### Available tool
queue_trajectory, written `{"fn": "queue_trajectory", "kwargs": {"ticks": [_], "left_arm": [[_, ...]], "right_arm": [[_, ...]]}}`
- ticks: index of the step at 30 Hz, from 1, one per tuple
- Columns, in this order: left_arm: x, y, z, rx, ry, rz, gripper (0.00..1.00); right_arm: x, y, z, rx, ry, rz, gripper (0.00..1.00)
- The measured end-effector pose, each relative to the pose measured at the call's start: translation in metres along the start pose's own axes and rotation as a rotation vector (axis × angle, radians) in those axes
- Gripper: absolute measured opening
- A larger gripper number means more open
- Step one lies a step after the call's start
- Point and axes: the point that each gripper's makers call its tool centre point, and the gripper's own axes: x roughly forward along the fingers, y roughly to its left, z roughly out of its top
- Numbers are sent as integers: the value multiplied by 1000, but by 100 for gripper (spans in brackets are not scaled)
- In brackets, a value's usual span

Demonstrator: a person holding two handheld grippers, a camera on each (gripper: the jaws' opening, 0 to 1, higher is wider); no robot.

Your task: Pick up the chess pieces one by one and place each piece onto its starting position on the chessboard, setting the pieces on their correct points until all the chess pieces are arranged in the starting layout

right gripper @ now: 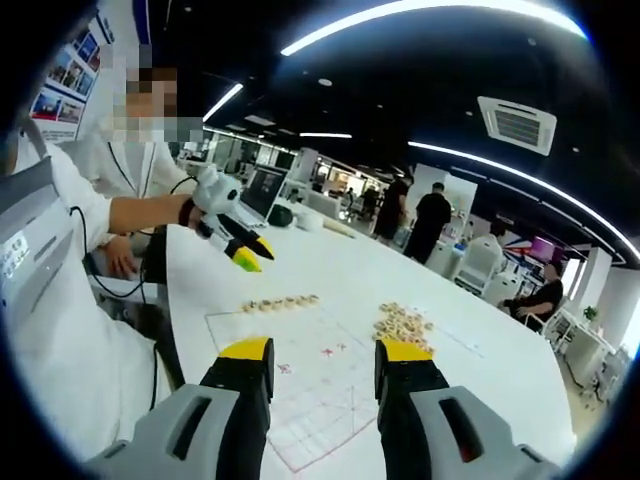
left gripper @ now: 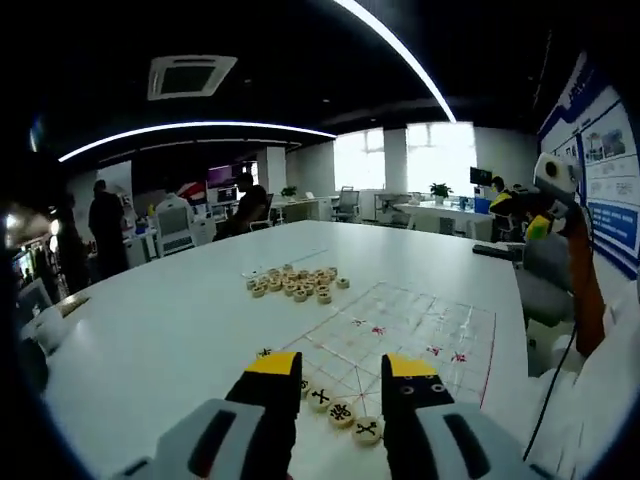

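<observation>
The left gripper view looks from one end of the chessboard down its length, close above the near row of pieces. The right gripper view faces the opposite way from the far end, higher; both share the board and the loose pile of pieces beside it.

We cannot read the marks on the heap of chess pieces; they are too small. The left gripper hides part of the row of pieces at the chessboard's near edge. In the right gripper view, the chessboard's near corner sits behind the right gripper.
</observation>
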Motion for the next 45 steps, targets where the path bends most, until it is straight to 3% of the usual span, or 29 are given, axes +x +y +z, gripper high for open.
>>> {"fn": "queue_trajectory", "kwargs": {"ticks": [4,16,22,26,30,37,45], "left_arm": [[19,14,6,17,5,14,34],[97,69,5,-9,93,74,36],[139,94,9,-32,93,113,36],[168,114,9,15,114,183,37],[193,128,9,7,130,217,36],[236,133,17,-12,131,212,35],[267,149,7,-78,148,250,31]], "right_arm": [[0,-2,0,2,-1,-3,41],[-1,-6,-2,7,3,-9,41],[0,-6,-3,6,3,-7,41],[0,-8,-4,11,5,-12,41],[0,-8,-4,11,3,-11,41],[0,-9,-6,14,2,-6,41],[0,-4,-6,7,2,12,41]]}}
